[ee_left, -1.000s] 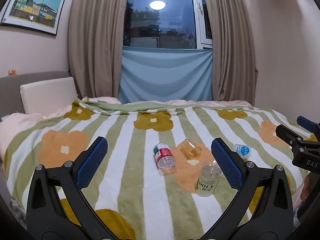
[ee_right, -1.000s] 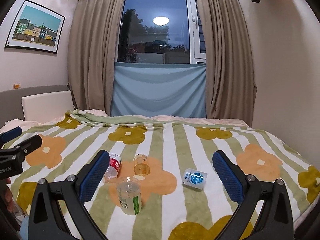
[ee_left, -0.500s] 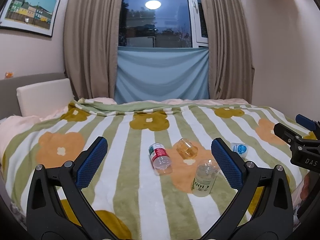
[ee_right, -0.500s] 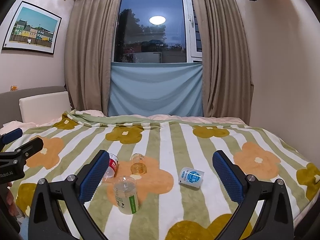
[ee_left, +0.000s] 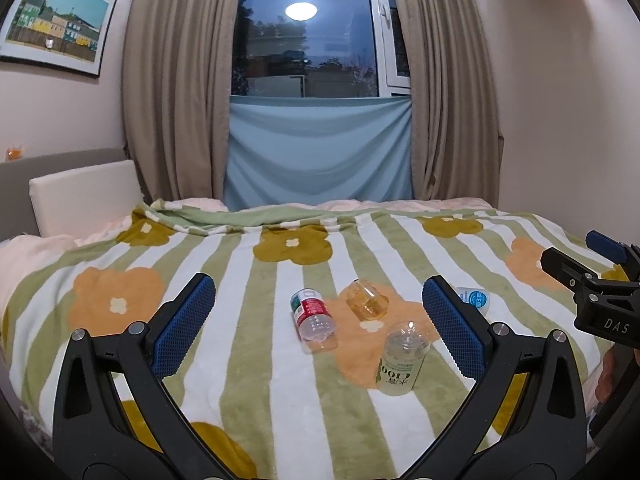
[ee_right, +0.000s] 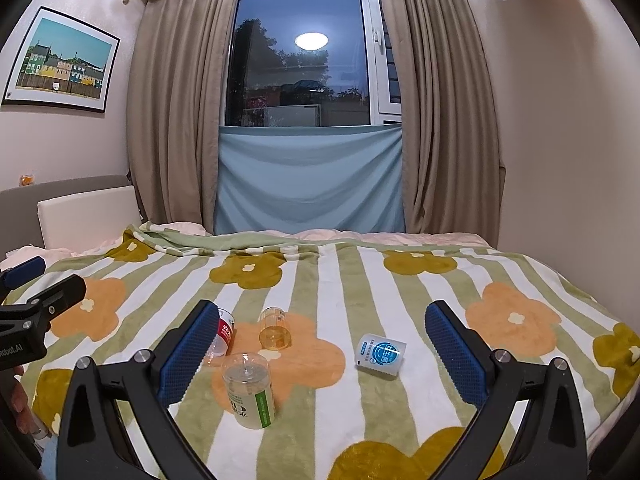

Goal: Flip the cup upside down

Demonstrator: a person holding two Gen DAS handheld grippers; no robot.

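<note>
Four small cups are on the flowered blanket. A clear cup with a green label (ee_left: 402, 360) (ee_right: 250, 390) stands bottom up. A clear cup with a red label (ee_left: 313, 318) (ee_right: 221, 334) lies on its side. An amber cup (ee_left: 367, 300) (ee_right: 274, 328) lies on its side. A white cup with a blue label (ee_right: 380, 355) (ee_left: 474, 298) lies on its side to the right. My left gripper (ee_left: 320, 320) is open and empty above the near blanket. My right gripper (ee_right: 320, 352) is open and empty, also short of the cups.
The bed's striped blanket (ee_left: 240, 264) fills the foreground. A white pillow (ee_left: 86, 196) and grey headboard are at the left. Curtains and a window (ee_left: 304, 40) are behind the bed. A wall is at the right. Each gripper shows at the edge of the other's view.
Both cameras have tilted up slightly, so the cups sit a little lower and nearer in view. The cups have not moved. Both grippers stay open.
</note>
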